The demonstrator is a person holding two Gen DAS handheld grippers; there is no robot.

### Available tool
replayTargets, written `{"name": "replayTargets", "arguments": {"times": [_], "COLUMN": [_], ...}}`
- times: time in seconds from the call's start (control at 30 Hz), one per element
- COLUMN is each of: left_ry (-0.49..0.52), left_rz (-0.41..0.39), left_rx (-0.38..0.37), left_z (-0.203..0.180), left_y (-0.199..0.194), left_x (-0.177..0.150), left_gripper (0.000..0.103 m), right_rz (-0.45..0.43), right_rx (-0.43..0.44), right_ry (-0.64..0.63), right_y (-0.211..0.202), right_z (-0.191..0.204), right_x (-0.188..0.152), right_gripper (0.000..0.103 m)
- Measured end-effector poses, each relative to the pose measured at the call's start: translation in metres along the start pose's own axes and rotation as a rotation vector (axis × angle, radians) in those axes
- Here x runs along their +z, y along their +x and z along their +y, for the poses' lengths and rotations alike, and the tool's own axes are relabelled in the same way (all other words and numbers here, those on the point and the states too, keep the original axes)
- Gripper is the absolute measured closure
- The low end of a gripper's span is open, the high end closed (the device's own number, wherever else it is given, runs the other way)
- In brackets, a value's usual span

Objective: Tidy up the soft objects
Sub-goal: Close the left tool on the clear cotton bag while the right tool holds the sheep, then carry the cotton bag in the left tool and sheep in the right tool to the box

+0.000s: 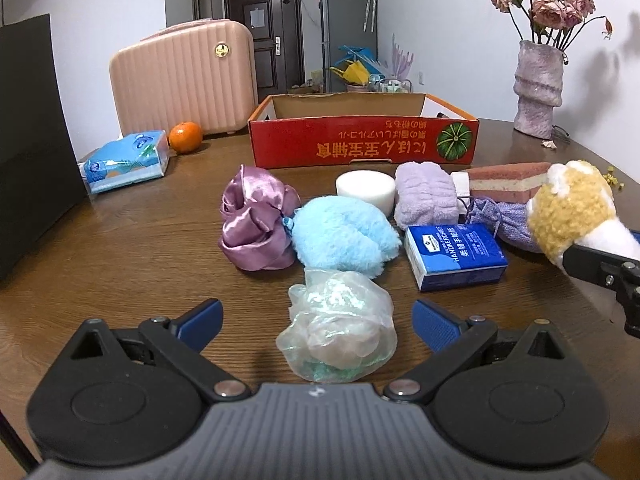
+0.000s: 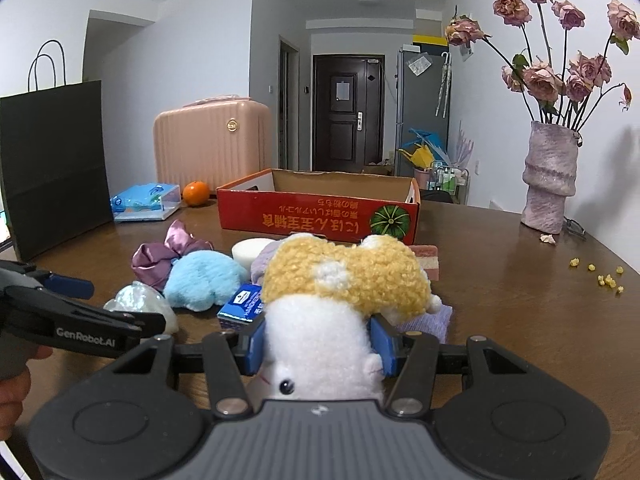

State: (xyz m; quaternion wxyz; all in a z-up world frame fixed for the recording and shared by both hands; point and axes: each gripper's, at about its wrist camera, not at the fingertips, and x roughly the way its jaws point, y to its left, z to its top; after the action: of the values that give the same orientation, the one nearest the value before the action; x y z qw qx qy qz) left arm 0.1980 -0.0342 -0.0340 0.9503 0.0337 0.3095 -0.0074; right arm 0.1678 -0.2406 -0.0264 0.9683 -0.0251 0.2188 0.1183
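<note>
My right gripper (image 2: 318,344) is shut on a white and yellow plush toy (image 2: 340,280), held above the table; the toy also shows in the left wrist view (image 1: 568,208). My left gripper (image 1: 318,320) is open, its blue pads either side of a translucent crumpled shower cap (image 1: 338,332). Beyond lie a blue fluffy ball (image 1: 344,236), a purple satin scrunchie (image 1: 256,220), a white round sponge (image 1: 366,190), a lilac fluffy cloth (image 1: 426,196), a lilac pouch (image 1: 504,220), a pink sponge (image 1: 508,182) and a blue handkerchief pack (image 1: 454,256). An open red cardboard box (image 1: 360,144) stands behind them.
A pink case (image 1: 184,76), an orange (image 1: 185,137) and a blue tissue pack (image 1: 126,162) sit at the back left. A black paper bag (image 1: 32,140) stands at the left. A vase of dried roses (image 1: 538,88) stands at the back right. Yellow crumbs (image 2: 600,276) lie to the right.
</note>
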Motion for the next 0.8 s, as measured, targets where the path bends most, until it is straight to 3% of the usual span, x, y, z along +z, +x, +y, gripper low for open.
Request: {"name": "replayTargets", "arguments": {"times": [0.13,0.2,0.37,0.57,0.8], "left_ry": [0.003,0.002,-0.013,-0.027,-0.039], "left_rz": [0.007,0.020,0.043,0.041,0.023], "left_rx": [-0.001,-0.009,-0.041,-0.059,-0.087], "left_z": [-0.001,-0.002,-0.001,0.000,0.005], "left_y": [0.005,0.008,0.014,0.014,0.011], "left_x": [0.000,0.000,0.001,0.001,0.007], "left_gripper": [0.012,0.025,0.045,0.055,0.057], "right_rz": [0.000,-0.001,-0.007,-0.007,-0.015], "right_rx": [-0.002,-0.002,-0.003,-0.007,-0.010], "right_ry": [0.000,-0.002,-0.007,-0.010,-0.016], "right_y": [0.001,0.002,0.004,0.006,0.010], "right_z": [-0.001,-0.002,-0.001,-0.001,0.000], "right_x": [0.001,0.002,0.006,0.009,0.019], "right_gripper": [0.051,0.051,0.051,0.051,0.051]}}
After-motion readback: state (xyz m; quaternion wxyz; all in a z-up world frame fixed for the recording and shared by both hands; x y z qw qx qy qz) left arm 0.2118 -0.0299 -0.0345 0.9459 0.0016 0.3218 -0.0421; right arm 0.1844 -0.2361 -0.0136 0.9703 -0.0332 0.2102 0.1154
